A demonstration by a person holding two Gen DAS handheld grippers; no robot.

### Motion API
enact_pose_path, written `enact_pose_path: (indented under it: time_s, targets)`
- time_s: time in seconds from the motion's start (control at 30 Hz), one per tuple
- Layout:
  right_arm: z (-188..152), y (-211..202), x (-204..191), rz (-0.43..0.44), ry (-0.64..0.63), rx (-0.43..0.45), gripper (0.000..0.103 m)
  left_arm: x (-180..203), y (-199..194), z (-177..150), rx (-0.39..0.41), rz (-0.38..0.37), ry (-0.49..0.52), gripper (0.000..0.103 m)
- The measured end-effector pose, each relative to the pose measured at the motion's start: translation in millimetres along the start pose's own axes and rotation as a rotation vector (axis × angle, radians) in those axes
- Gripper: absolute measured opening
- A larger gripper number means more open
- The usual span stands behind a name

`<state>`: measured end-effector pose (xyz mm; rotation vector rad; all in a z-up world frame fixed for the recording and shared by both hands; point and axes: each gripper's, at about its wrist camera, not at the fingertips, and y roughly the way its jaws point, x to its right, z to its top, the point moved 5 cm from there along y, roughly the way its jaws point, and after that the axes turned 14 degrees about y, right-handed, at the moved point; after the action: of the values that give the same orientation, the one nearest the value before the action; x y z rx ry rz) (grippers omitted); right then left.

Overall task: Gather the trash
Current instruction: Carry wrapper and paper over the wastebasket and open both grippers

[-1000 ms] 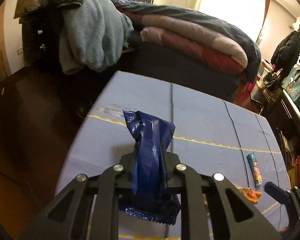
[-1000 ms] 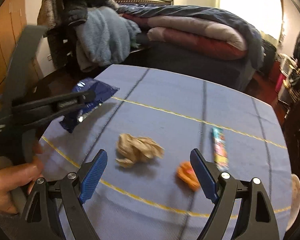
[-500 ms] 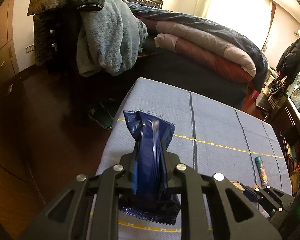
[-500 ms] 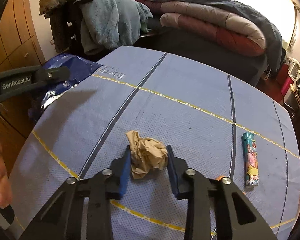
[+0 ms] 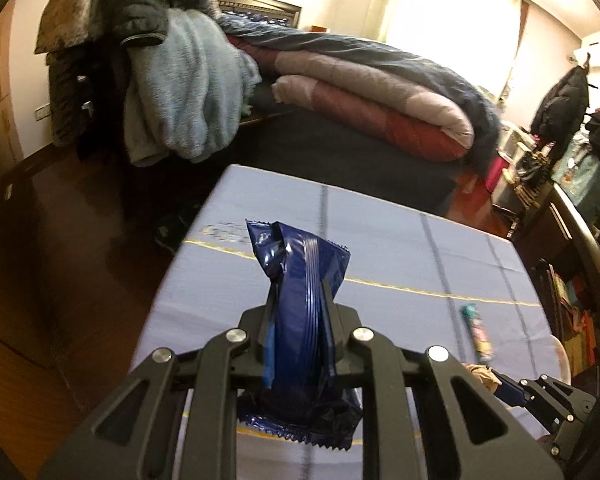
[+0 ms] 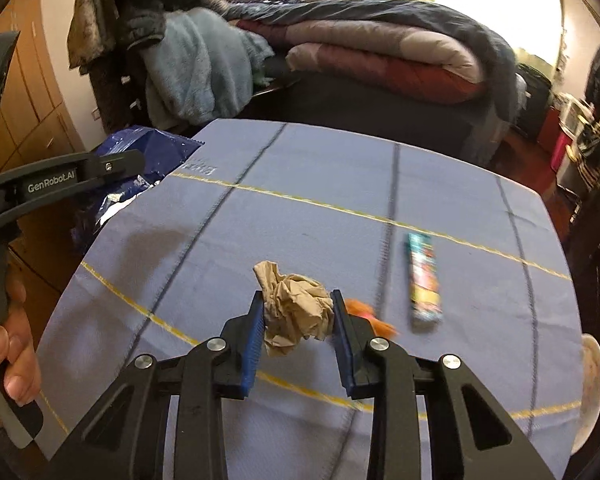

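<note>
My left gripper (image 5: 297, 320) is shut on a dark blue snack wrapper (image 5: 302, 280) and holds it above the left edge of the blue tablecloth (image 5: 380, 248). The wrapper also shows in the right wrist view (image 6: 139, 152), held at the table's left edge. My right gripper (image 6: 297, 312) is shut on a crumpled brown paper ball (image 6: 293, 308), held just above the cloth (image 6: 300, 184). An orange scrap (image 6: 364, 312) lies right behind the right finger. A teal packet (image 6: 422, 280) lies flat to the right; it also shows in the left wrist view (image 5: 478, 334).
A bed with folded quilts (image 6: 380, 48) stands behind the table. Clothes and a light blue blanket (image 6: 195, 68) hang on a chair at the back left. Wooden floor (image 5: 59, 280) lies left of the table. Cluttered shelves (image 5: 572, 200) stand at the right.
My right gripper shut on the paper ball and has lifted it slightly. My left gripper, still holding the blue wrapper, swung out past the table's left edge and partly back.
</note>
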<state>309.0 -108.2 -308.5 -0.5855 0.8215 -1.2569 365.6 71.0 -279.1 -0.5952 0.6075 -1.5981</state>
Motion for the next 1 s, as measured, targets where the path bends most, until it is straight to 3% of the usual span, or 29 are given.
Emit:
enact_pose_path:
  time_s: [0.23, 0.57, 1.0]
  targets:
    - [-4.0, -35.5, 60.2, -0.039, 0.097, 0.047, 0.033, 70.1, -14.4, 11.6, 0.03, -0.115, 0.078, 0.019]
    - [-14.3, -83.6, 176.1, -0.14, 0.281, 0.123, 0.033, 216.1, -27.5, 22.3, 0.061, -0.323, 0.258, 0.02]
    - [-43.5, -137.7, 324.8, -0.294, 0.53, 0.21, 0.033, 401.7, -13.7, 9.4, 0.009, -0.583, 0.448, 0.02]
